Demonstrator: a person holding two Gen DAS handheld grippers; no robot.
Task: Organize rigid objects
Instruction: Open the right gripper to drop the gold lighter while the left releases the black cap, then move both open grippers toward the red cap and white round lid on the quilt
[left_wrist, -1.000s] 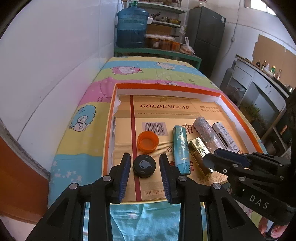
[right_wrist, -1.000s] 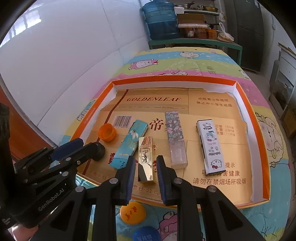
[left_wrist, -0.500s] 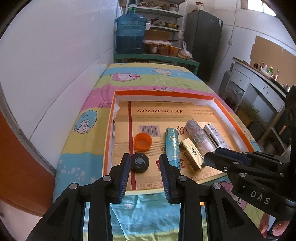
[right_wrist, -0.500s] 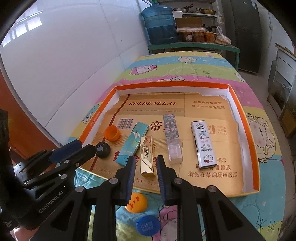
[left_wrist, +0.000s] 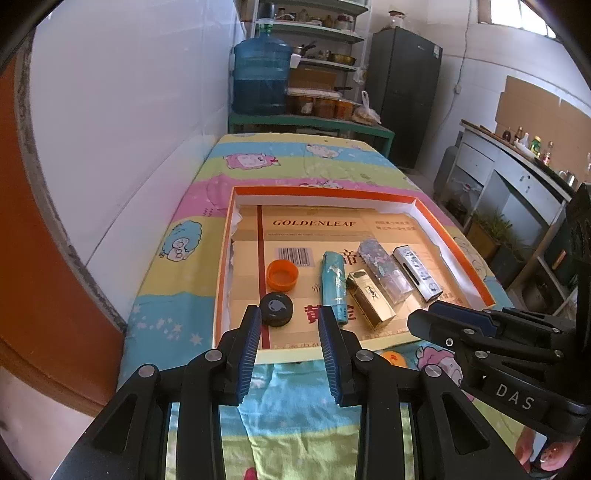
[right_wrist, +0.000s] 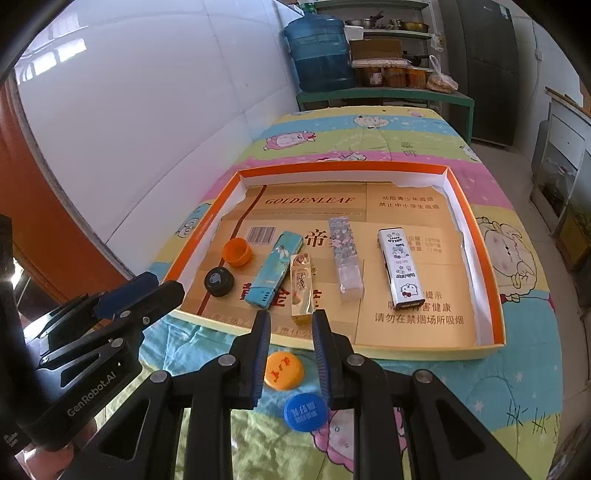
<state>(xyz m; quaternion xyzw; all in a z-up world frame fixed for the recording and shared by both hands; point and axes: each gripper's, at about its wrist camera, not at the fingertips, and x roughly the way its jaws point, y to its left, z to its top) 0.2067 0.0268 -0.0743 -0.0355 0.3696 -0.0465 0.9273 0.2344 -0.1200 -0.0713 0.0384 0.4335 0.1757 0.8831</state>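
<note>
An orange-rimmed box lid (left_wrist: 458, 254) (right_wrist: 476, 229) lies on the bed and holds a black cap (left_wrist: 276, 309) (right_wrist: 218, 281), an orange cap (left_wrist: 282, 273) (right_wrist: 237, 251), a teal box (left_wrist: 334, 283) (right_wrist: 275, 275), a gold box (left_wrist: 370, 299) (right_wrist: 303, 290), a floral box (left_wrist: 384, 271) (right_wrist: 345, 258) and a white cartoon box (left_wrist: 417, 273) (right_wrist: 399, 273). An orange cap (right_wrist: 283, 370) and a blue cap (right_wrist: 306, 412) lie on the blanket in front of the lid. My left gripper (left_wrist: 288, 347) is open and empty, pulled back from the black cap. My right gripper (right_wrist: 290, 354) is open and empty above the loose orange cap.
A cartoon-patterned blanket (left_wrist: 295, 162) covers the bed. A white wall (left_wrist: 129, 129) runs along the left. A blue water jug (left_wrist: 262, 79) and shelves stand beyond the bed's far end. A counter (left_wrist: 517, 173) stands to the right.
Both grippers have drawn back and up from the box lid, leaving the black cap and gold box inside. The loose orange and blue caps have come fully into the right wrist view.
</note>
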